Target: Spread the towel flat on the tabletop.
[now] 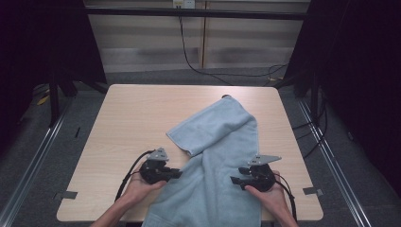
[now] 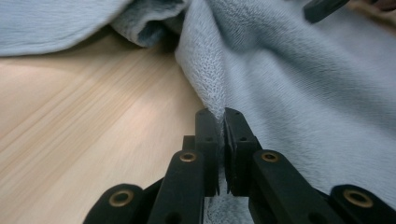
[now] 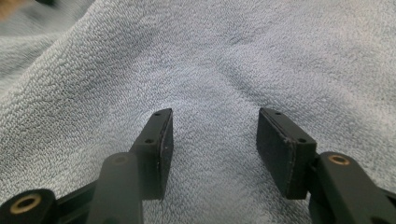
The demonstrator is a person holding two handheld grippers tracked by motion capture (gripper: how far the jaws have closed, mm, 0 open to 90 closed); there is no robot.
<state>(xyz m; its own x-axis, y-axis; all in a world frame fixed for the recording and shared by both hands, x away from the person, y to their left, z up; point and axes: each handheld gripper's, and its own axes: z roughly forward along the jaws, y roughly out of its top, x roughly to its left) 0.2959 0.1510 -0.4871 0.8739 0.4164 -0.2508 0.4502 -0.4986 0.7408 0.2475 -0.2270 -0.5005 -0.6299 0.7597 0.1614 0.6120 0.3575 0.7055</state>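
Observation:
A light blue towel (image 1: 217, 156) lies crumpled across the wooden table (image 1: 137, 113), with its near end hanging over the front edge. My left gripper (image 1: 177, 174) sits at the towel's left edge, and in the left gripper view (image 2: 221, 116) its jaws are shut on that edge of the towel (image 2: 299, 84). My right gripper (image 1: 235, 179) rests over the towel's right part. In the right gripper view (image 3: 212, 126) its jaws stand apart above the towel (image 3: 210, 60), with flat cloth between them and no fold pinched.
Bare tabletop (image 2: 84, 130) lies left of the towel. Black curtains and frame posts flank the table. Cables (image 1: 189, 56) run on the floor behind it. A tape mark (image 1: 312, 191) sits near the front right corner.

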